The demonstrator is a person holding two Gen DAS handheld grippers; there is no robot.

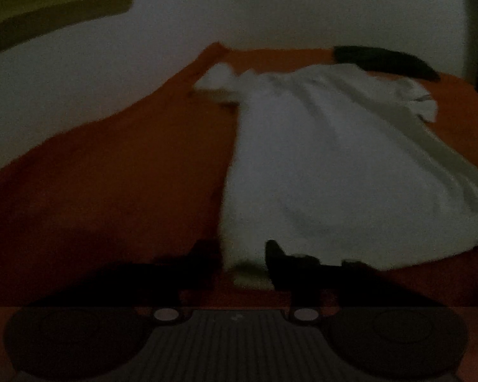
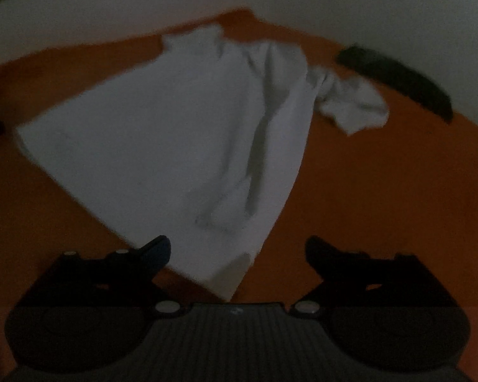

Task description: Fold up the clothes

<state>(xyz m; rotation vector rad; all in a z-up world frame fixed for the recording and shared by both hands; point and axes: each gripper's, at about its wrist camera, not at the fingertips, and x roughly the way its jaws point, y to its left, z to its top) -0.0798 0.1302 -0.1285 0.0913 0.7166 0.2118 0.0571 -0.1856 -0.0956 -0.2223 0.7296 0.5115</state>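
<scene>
A white T-shirt (image 1: 328, 159) lies spread on an orange table (image 1: 111, 175), hem toward the cameras and sleeves at the far end. My left gripper (image 1: 243, 261) has its fingers close together on the shirt's near left hem corner. In the right wrist view the same shirt (image 2: 175, 133) lies ahead with a long crease down its right side. My right gripper (image 2: 237, 251) is open, its fingers wide apart on either side of the shirt's near right hem corner, not holding it. The frames are dark and blurred.
A dark folded garment (image 1: 385, 62) lies at the far right edge of the table, and it also shows in the right wrist view (image 2: 398, 79). A white wall (image 1: 271, 9) rises behind the table. An olive shape (image 1: 54, 3) sits at the upper left.
</scene>
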